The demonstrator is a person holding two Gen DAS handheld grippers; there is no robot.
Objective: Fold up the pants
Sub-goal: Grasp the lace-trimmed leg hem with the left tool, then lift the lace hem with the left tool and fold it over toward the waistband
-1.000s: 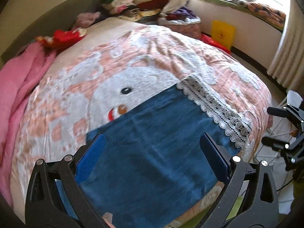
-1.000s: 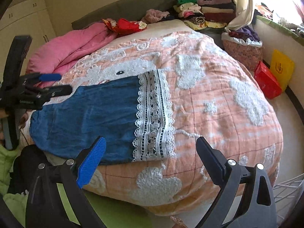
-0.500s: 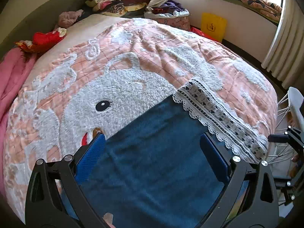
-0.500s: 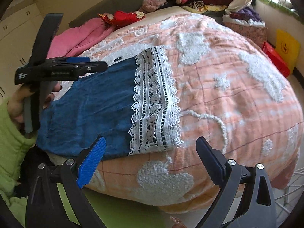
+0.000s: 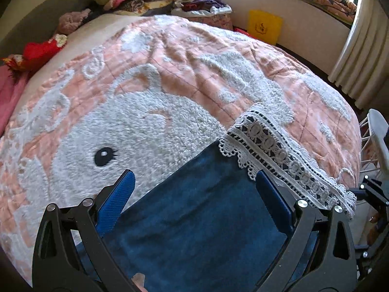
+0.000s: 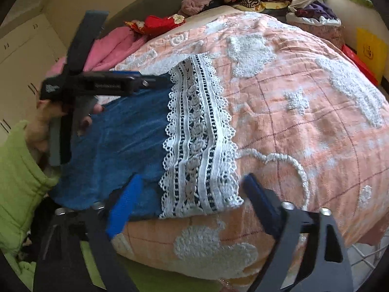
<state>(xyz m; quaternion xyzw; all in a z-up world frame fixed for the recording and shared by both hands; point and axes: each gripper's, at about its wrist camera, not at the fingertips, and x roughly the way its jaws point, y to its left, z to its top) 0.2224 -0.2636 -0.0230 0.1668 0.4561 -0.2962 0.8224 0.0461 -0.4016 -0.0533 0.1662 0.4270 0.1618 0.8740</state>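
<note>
Blue pants [image 6: 121, 141], lace hem [image 6: 199, 146] at the quilt [image 6: 304, 112] edge; left gripper [image 5: 193, 192] and right gripper [image 6: 188, 200], fingers spread apart.

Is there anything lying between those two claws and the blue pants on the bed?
Nothing visible. The left gripper and the right gripper are both open right over the blue pants, with only the lace hem and bedspread around.

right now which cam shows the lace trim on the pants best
The right wrist view. The lace trim runs there as a full white band from far edge to near edge, ending the blue pants. The left wrist view shows it only as a slanted strip, its near end running behind the left gripper.
</note>
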